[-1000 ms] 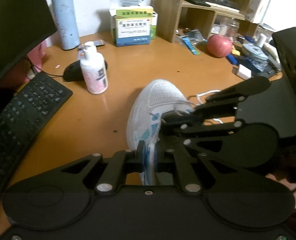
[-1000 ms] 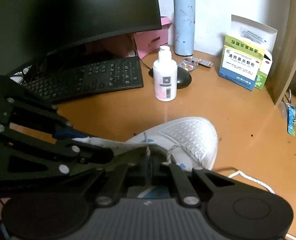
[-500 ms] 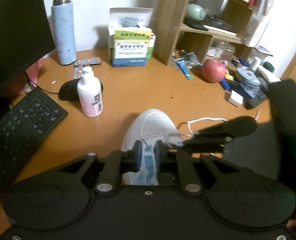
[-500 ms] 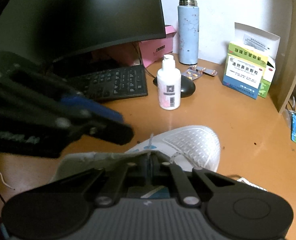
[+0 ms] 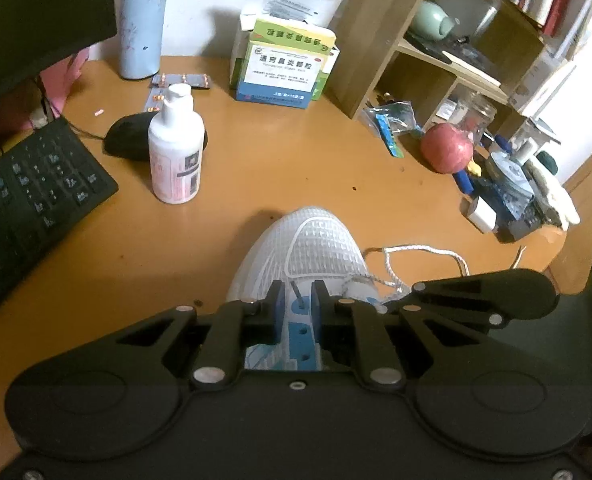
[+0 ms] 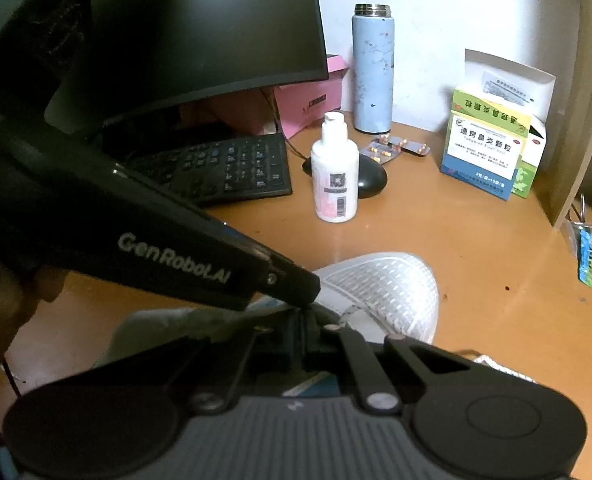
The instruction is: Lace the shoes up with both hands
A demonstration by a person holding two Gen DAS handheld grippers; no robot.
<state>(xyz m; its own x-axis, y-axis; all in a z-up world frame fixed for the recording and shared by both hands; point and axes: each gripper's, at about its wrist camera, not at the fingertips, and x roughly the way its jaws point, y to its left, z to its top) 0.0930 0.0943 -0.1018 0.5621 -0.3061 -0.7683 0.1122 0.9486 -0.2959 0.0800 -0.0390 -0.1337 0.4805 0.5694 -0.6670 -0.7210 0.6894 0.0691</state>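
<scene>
White shoe [image 5: 312,248] lies on my surface [image 5: 255,168]; left hand-held gripper [image 5: 298,304], slightly apart, has drifted toeward; right hand-held gripper [image 6: 304,334] stays together on the lace [image 5: 420,252].

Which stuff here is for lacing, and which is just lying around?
For lacing:
white mesh sneaker
white woven shoelace
left gripper
right gripper

Lying around:
red apple
white plastic bottle
black keyboard
blue flask

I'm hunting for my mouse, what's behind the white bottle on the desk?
A black mouse sits right behind the white bottle, with blister packs of pills farther back. The bottle hides part of the mouse.
</scene>
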